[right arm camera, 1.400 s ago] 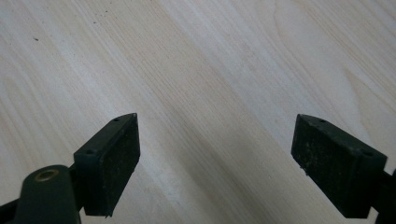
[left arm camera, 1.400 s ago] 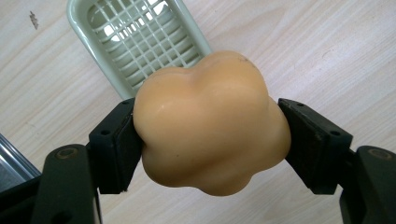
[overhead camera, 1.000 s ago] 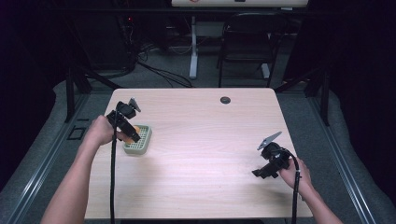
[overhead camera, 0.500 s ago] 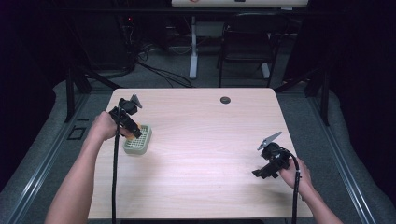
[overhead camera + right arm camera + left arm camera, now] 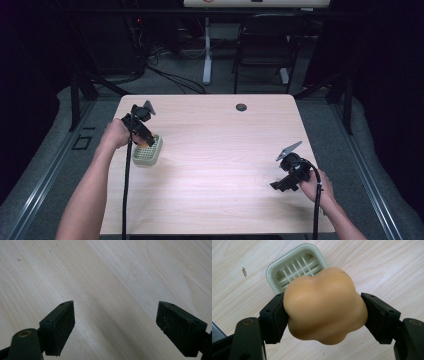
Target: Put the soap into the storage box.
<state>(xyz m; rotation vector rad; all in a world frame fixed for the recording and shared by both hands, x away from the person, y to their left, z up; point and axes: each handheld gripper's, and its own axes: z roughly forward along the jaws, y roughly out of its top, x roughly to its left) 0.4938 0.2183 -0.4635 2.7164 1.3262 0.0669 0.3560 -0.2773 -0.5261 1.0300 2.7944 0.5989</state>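
A lumpy orange soap bar (image 5: 324,306) is clamped between the two black jaws of my left gripper (image 5: 324,315), which is shut on it. Just beyond the soap lies a pale green slatted soap dish (image 5: 295,263) on the wood. In the high view the left gripper (image 5: 142,137) hangs over the dish (image 5: 147,155) at the table's left side, a bit of the orange soap (image 5: 141,143) showing under it. My right gripper (image 5: 115,327) stands open over bare wood, nothing between its pads. It sits near the table's right front (image 5: 282,182).
The light wooden table (image 5: 215,150) has a small black round grommet (image 5: 241,107) near its far edge. Black cables trail from both grippers toward the front. Beyond the table are a chair, a desk leg and floor cables in the dark.
My left gripper with the soap has shifted slightly forward and down toward the dish. The right gripper has stayed where it was.
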